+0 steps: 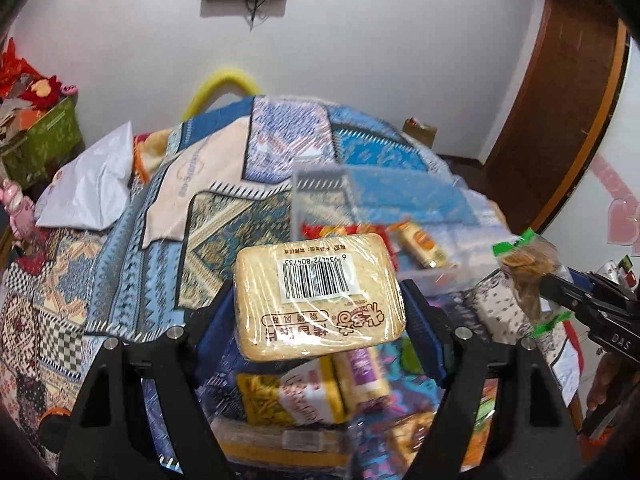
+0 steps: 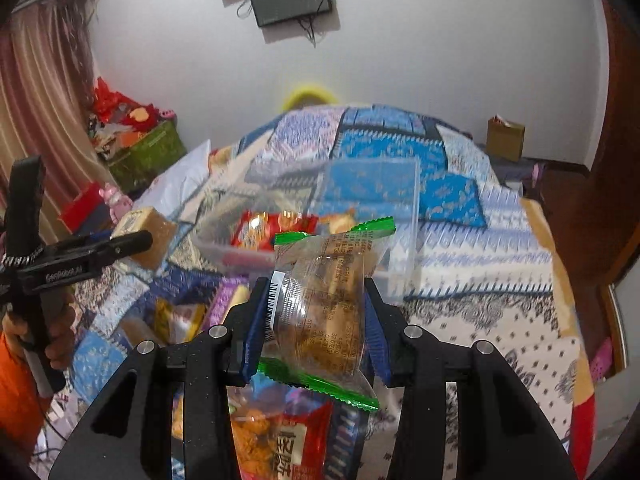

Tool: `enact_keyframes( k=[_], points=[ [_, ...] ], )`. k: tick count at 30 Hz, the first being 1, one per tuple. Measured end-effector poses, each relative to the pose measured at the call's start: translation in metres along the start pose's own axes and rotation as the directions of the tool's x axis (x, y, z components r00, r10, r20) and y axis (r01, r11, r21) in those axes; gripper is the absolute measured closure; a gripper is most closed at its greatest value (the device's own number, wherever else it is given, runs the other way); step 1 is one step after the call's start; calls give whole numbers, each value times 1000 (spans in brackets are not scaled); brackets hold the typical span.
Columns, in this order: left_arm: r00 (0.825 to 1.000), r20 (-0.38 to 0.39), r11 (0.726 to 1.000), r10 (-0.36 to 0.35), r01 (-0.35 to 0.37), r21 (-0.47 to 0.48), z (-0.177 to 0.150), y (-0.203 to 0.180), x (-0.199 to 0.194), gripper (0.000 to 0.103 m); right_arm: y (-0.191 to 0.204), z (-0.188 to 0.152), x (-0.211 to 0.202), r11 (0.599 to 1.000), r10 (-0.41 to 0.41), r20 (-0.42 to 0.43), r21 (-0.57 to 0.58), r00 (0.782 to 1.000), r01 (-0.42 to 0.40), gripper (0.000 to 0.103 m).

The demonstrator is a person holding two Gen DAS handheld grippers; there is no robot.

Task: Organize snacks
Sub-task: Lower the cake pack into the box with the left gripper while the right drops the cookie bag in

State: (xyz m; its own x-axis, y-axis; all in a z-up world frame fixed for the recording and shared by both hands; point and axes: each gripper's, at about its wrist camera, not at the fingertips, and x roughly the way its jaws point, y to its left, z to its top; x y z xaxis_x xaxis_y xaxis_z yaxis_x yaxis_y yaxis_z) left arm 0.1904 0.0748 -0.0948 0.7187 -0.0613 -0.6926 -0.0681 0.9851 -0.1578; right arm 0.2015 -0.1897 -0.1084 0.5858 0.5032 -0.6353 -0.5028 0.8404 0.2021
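Left view: barcode on cake [image 1: 320, 296]; right view: green-edged packet [image 2: 324, 312] print

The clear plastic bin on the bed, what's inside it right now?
Inside the clear bin a red snack packet lies at the left, with an orange-and-yellow packet beside it. The bin's lower middle is hidden behind the green-edged bag held in the right tool.
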Motion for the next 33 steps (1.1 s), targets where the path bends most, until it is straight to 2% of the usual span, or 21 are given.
enact_keyframes(
  k=[7,14,21,29,33],
  points=[
    [999,16,999,-34,33,21,15,-22,10,25,-3,18,7,1000,-1,42,12,999,0,63],
    [999,-15,999,-45,45,24,24,-34,44,25,-9,40,38,1000,-14,51,21,999,13,63],
    [998,-54,999,-33,35,35,31,-41,84,25,-8,49,72,1000,-21,9,8,1000,21,63],
    [995,-97,999,-32,35,34,32,-42,116,25,-7,45,100,1000,-25,-49,-8,999,25,63],
    [993,-121,999,-17,23,48,29,-43,129,25,-13,39,111,1000,-2,-93,10,996,3,63]
  ],
)
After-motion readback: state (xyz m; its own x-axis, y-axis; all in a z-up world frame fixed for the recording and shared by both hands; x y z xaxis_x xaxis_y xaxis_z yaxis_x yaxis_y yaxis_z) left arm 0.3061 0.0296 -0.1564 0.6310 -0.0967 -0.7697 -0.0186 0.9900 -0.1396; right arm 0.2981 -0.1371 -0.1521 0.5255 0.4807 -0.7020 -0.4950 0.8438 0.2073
